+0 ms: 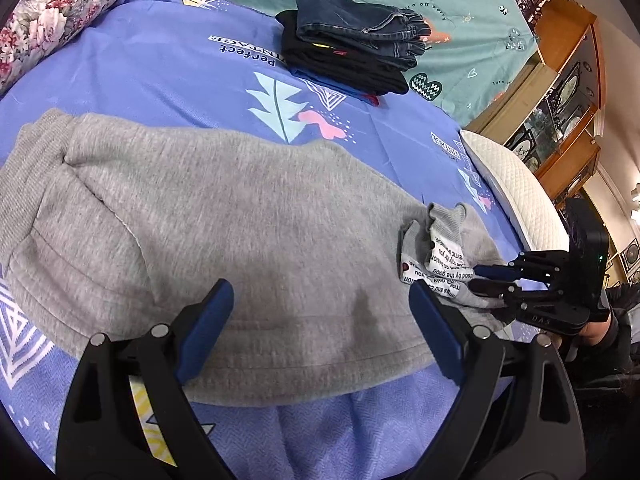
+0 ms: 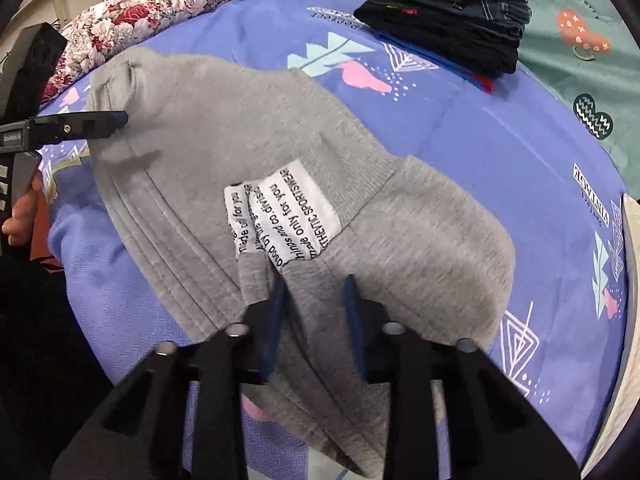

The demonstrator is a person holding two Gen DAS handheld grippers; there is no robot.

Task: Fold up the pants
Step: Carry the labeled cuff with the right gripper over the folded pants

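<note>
Grey sweatpants (image 1: 240, 220) lie folded across the blue patterned bedsheet (image 1: 160, 64). They fill the middle of the right wrist view (image 2: 224, 136), with a white printed label (image 2: 288, 216) at the bunched end. My left gripper (image 1: 320, 316) is open, its blue pads astride the near hem just above the cloth. It shows from the side at the left of the right wrist view (image 2: 120, 118). My right gripper (image 2: 316, 284) is shut on a fold of grey fabric next to the label. It also shows in the left wrist view (image 1: 478, 276), pinching that end.
A stack of folded dark pants (image 1: 352, 36) (image 2: 448, 12), jeans on top, sits at the far side on the sheet. A floral pillow (image 1: 56, 12) (image 2: 160, 4) lies far left. A teal sheet (image 1: 460, 12), white mattress edge (image 1: 508, 184) and wooden cabinets (image 1: 568, 80) are to the right.
</note>
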